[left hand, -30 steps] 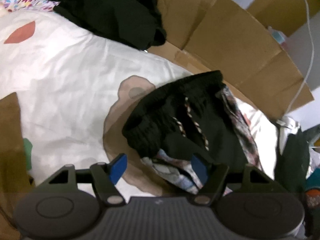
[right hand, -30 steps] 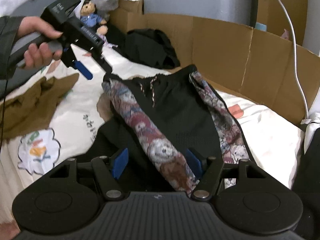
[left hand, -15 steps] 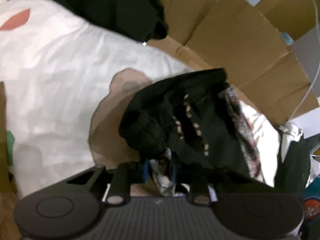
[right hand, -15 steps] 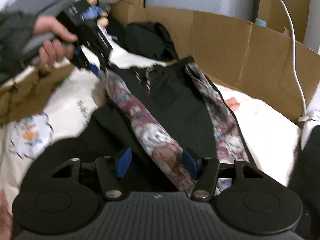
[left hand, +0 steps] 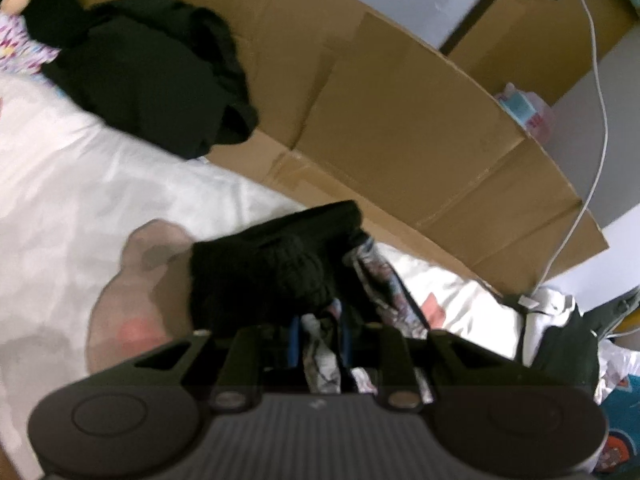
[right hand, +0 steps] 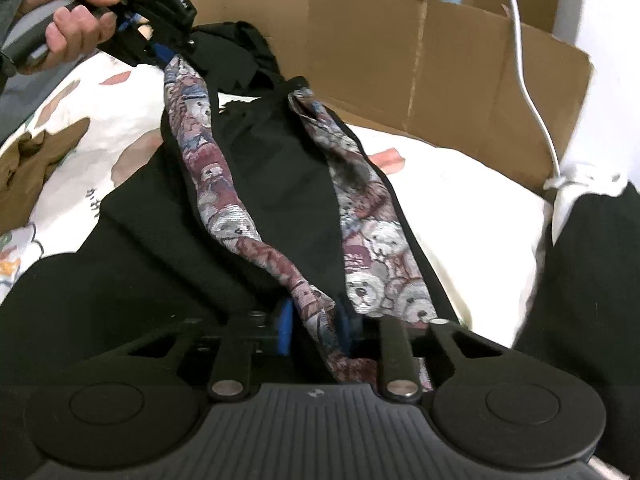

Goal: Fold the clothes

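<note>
A black knit garment (right hand: pixel 280 160) with bear-patterned trim (right hand: pixel 216 184) lies on a white printed sheet (right hand: pixel 460 200). At the top left of the right wrist view, a hand holds my left gripper (right hand: pixel 164 54). It is shut on the upper end of the left trim strip and holds it off the sheet. In the left wrist view the left gripper (left hand: pixel 318 340) pinches patterned cloth under a bunched black fold (left hand: pixel 272 272). My right gripper (right hand: pixel 314 326) is closing, and its blue pads (right hand: pixel 285 328) press the lower end of the same strip.
A cardboard wall (right hand: pixel 420 60) borders the far side of the sheet, with a white cable (right hand: pixel 524 60) hanging over it. Another black garment (left hand: pixel 148 72) is heaped against the cardboard. A brown garment (right hand: pixel 24 160) lies at the left, and dark clothing (right hand: pixel 592 260) at the right.
Both grippers went from open to closed on the patterned trim. The left one has drawn its end up and toward the cardboard; the right one has moved down onto the strip's lower end.
</note>
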Demonstrator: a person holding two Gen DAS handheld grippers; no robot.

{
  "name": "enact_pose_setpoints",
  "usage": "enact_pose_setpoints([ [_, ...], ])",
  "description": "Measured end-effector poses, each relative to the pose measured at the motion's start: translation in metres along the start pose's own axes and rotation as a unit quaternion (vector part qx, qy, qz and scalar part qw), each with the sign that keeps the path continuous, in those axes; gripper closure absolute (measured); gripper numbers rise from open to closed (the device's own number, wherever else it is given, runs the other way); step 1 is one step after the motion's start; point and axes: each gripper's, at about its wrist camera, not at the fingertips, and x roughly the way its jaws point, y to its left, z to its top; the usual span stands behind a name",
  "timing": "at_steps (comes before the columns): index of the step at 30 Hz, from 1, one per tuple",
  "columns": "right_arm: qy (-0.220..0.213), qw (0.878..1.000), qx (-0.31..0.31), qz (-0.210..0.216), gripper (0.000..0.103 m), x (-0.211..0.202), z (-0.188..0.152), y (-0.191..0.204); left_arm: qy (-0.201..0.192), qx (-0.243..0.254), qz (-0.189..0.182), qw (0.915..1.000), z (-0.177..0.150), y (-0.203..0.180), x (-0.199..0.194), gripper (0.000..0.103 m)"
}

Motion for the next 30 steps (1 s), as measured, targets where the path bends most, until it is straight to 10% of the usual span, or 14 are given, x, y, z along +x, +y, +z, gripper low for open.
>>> enact_pose_setpoints([
  [22, -0.003, 0.992, 0.122, 0.027, 0.100, 0.014, -0.008, -0.063, -0.011, 0.012, 0.071, 0.9974, 0.029, -0.046, 0.095, 0.084],
  [30, -0.012, 0.987, 0.162, 0.010, 0.085, 0.010, -0.011, -0.079, -0.010, 0.048, 0.068, 0.9965, 0.025, -0.057, 0.096, 0.063],
])
